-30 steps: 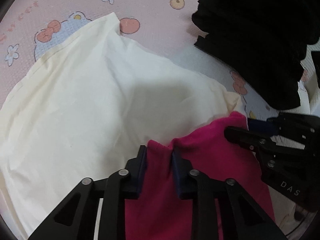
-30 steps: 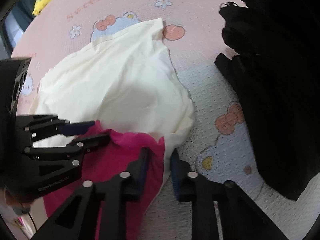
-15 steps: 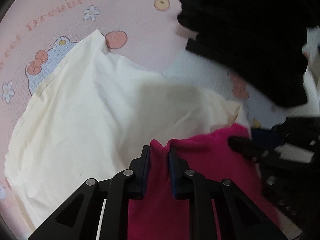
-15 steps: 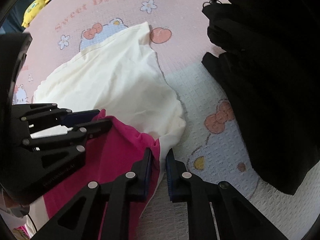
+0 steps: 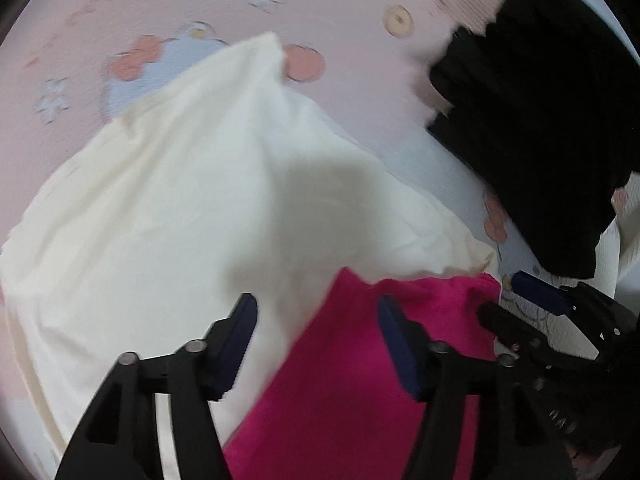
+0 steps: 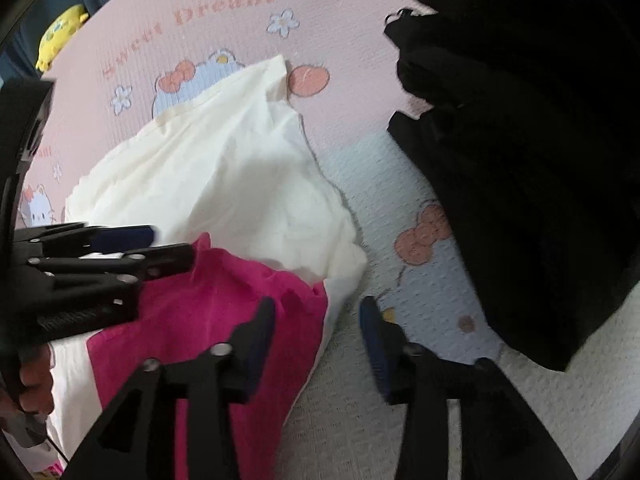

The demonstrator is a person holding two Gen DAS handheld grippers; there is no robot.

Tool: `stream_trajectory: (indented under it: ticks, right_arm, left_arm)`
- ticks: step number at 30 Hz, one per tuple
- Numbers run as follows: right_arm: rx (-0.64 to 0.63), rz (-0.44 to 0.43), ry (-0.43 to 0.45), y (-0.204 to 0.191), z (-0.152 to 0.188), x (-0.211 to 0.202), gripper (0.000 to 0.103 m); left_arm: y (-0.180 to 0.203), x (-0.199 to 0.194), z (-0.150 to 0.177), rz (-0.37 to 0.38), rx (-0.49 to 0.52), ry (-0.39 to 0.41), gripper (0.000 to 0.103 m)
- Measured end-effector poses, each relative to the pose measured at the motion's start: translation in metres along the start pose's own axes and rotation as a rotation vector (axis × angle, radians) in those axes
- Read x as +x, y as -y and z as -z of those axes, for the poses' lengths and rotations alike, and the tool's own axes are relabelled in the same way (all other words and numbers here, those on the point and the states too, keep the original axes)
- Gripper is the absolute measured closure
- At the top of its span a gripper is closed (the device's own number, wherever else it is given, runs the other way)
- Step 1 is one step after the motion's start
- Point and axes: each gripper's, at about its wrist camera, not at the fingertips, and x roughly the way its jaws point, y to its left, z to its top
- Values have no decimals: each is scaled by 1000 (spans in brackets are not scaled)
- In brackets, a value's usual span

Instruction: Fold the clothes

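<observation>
Left wrist view had both grippers, left gripper and right gripper, just opening, letting go of the pink garment; 1 fold looked done, cream garment and black pile left.

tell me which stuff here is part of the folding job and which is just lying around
In the job: pink garment, cream garment, left claw and right claw, both open.

Lying about: black clothes pile, yellow plush toy, printed pink mat.
</observation>
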Motion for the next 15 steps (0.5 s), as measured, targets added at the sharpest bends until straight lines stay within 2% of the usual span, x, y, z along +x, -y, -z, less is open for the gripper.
stream_trajectory:
  ticks: [3,7,12,15]
  right_arm:
    - [23,-11,0,5,1,-8,50]
    - [8,32,-2,5,6,-21,44]
    - [-6,60,-15,-1,19,-39,40]
    - [-15,67,-22,-8,28,-50,39]
  left_arm:
    - [-8,-12,12,-20,-9,-20,42]
    - [-15,-23,42,-76,-7,-56,42]
    - [-26,-42,76,-108,-28,-60,42]
    - [-35,-60,98,-155,-31,-52,42]
